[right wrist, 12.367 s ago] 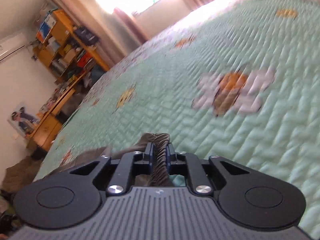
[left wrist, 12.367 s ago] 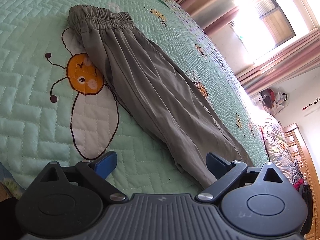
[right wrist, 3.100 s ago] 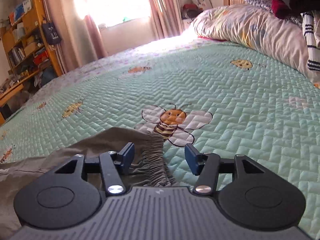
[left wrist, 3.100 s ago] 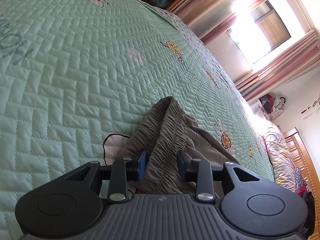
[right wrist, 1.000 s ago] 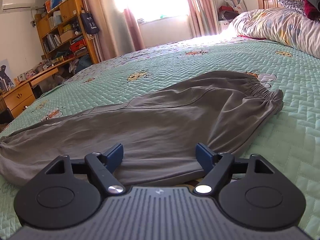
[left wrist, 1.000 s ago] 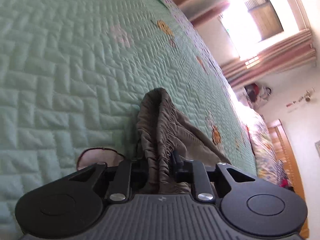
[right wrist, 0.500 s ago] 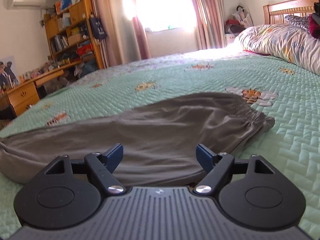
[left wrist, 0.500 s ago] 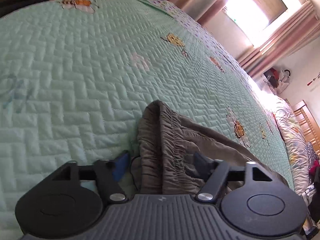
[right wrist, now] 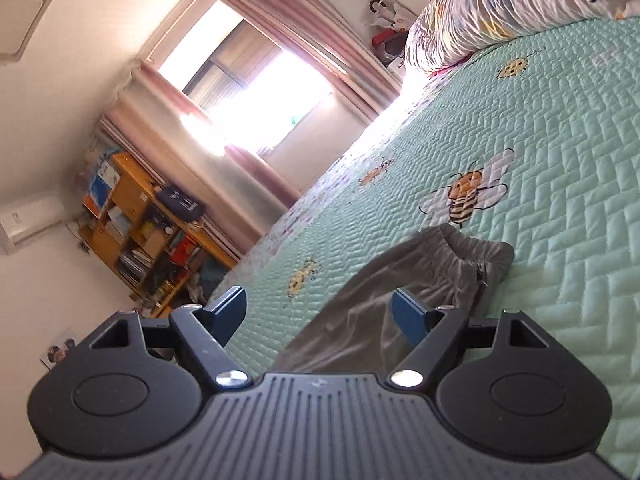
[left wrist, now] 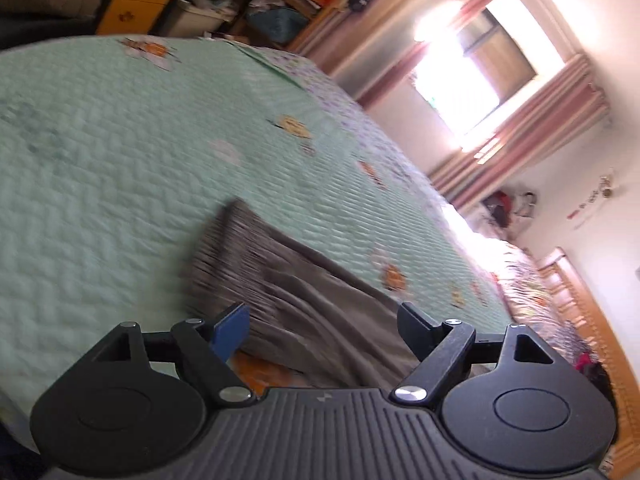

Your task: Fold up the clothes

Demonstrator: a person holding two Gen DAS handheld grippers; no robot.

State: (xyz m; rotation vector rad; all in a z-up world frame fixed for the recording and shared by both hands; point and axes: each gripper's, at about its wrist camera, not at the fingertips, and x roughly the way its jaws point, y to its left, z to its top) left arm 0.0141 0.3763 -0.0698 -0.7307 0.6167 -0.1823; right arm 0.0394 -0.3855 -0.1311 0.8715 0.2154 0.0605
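Observation:
A pair of grey-brown trousers (left wrist: 304, 292) lies flat on the green quilted bedspread (left wrist: 100, 168), its gathered elastic waistband at the far end. My left gripper (left wrist: 324, 322) hovers above the cloth with its jaws still opening; nothing is pinched between them. In the right wrist view the trousers (right wrist: 400, 280) run from the waistband toward the camera. My right gripper (right wrist: 318, 310) stands open over them, tilted, and holds nothing.
A bee picture (right wrist: 466, 194) is stitched into the bedspread (right wrist: 568, 208) beyond the waistband. Pillows (right wrist: 500, 12) and a wooden headboard (left wrist: 580, 300) stand at the bed's head. Wooden shelves (right wrist: 148, 232) and a window (left wrist: 476, 64) line the far wall.
My left gripper has let go of the waistband, opened wide and drawn back and up. My right gripper, open throughout, has rolled and shifted, so the trousers now appear smaller and off to its right.

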